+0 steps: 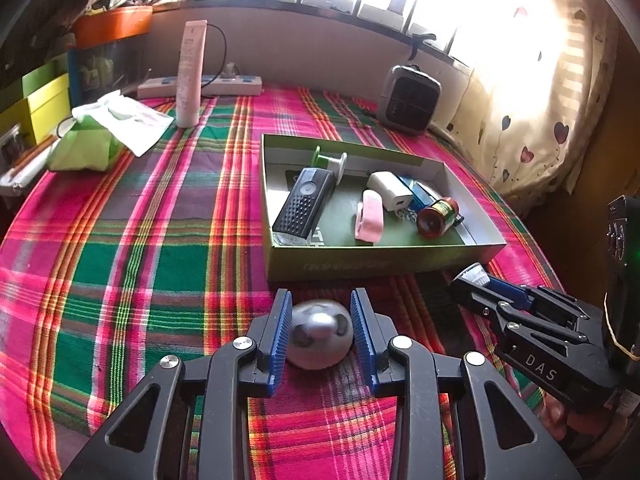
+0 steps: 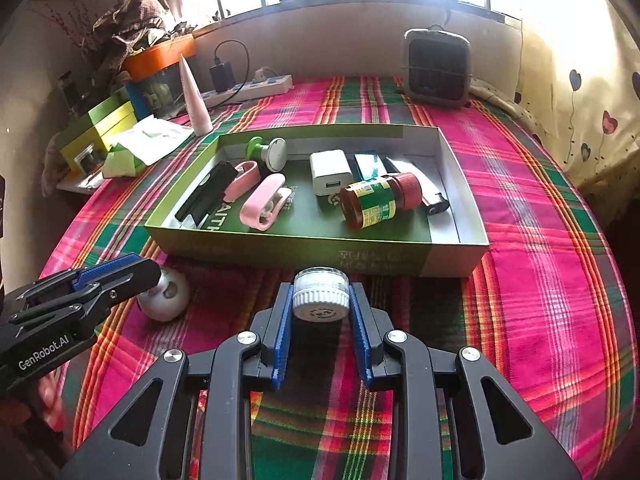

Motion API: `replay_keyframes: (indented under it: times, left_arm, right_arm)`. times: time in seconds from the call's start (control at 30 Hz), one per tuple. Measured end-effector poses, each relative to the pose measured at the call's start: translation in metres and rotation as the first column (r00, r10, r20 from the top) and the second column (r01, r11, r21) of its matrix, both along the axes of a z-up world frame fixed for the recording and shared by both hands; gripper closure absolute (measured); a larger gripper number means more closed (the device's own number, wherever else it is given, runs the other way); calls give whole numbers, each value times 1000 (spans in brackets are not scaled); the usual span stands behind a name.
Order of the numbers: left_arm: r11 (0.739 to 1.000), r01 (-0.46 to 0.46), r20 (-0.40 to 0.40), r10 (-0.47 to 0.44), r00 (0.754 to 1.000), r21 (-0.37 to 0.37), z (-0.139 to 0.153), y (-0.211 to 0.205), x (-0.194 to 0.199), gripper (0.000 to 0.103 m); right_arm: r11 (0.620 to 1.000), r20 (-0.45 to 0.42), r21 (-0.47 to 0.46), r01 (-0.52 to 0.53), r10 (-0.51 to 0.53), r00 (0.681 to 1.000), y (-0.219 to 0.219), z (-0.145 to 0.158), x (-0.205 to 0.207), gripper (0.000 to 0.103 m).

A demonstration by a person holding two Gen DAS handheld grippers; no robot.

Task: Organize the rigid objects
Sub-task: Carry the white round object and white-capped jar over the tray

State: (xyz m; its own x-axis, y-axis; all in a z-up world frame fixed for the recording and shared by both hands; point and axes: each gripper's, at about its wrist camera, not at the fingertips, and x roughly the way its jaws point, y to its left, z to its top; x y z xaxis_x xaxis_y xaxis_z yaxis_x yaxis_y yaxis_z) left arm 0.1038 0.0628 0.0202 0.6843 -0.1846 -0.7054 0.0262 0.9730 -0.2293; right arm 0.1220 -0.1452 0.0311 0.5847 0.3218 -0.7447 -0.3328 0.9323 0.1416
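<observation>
- Between the left tool's blue pads sits a silver egg-shaped object on the plaid tabletop; the jaws straddle it, contact unclear, so it may roll away. Its underside is hidden.
- Clamped in the right tool, a small white-capped jar hangs just short of the green box; it could clip the near wall. Its label is unreadable.

A home is indicated: a plaid cloth is spread over the table, a heart-print curtain is hung by the window, and a power strip and small heater are kept along the far edge.
</observation>
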Motion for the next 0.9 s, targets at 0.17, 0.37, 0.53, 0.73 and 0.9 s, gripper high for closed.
replay_keyframes:
  times: [0.17,0.37,0.53,0.73,0.9]
  left_arm:
    - [1000,4,-3,-4,1000,7,0,-6,-3,78]
    - [1000,1,-5,-1,1000,10,-1,-7,-3,78]
    - [1000,11,-3,-11,1000,0,-1,-7,-5,78]
    - [1000,-16,-15,16,1000,14,-4,-3,-5,63]
    - [999,-29,-35,30,999,27,-10,1,-4,56]
  right_arm:
    - [1000,2,7,1,-1,1000,-2,1,-1,74]
    - [1000,1,14,0,0,1000,-4,0,-1,74]
    - [1000,0,15,0,0,1000,-5,0,-2,74]
    - [1000,-4,20,-1,1,1000,-6,-1,-2,74]
    - [1000,-7,23,-1,1,1000,-6,-1,-1,74]
